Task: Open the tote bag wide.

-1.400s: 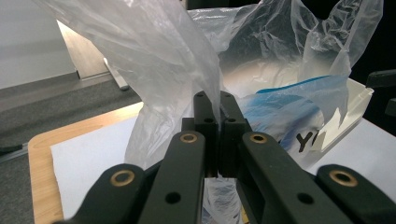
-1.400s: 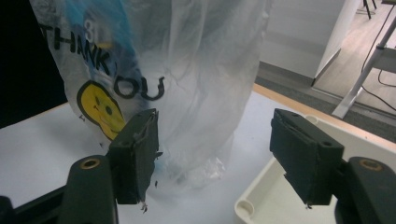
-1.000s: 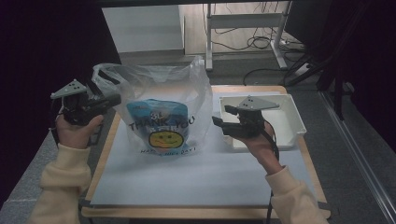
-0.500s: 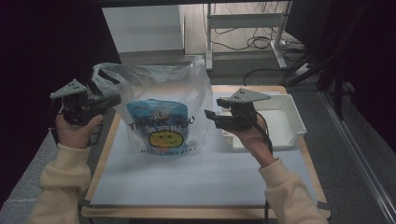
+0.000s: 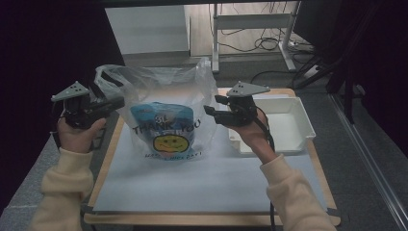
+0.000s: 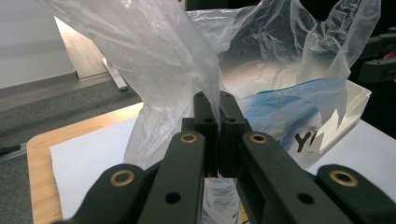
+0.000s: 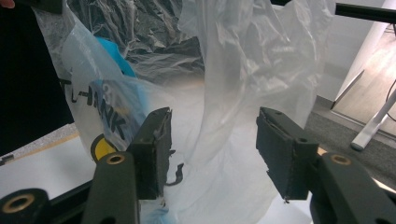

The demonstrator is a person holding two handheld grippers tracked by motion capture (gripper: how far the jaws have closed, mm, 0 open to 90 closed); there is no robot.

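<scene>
Covering wooden table (image 5: 111, 153): white sheet (image 5: 192, 185); grey carpet (image 5: 370, 192), cables (image 5: 269, 44) beyond.

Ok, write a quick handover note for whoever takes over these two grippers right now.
Left gripper: shut on the left handle of the plastic bag, holding it up.
Right gripper: jaws apart and just been closing, level with the bag's right handle; plastic lies between them, pads not pressing yet.
Bag stands on the white mat with a blue packet inside. White tray sits to the right, nothing visible in it.
Done: packet is in the bag, left side is held.
Left: probably close the right jaws on the right handle, then lift or spread the bag.
</scene>
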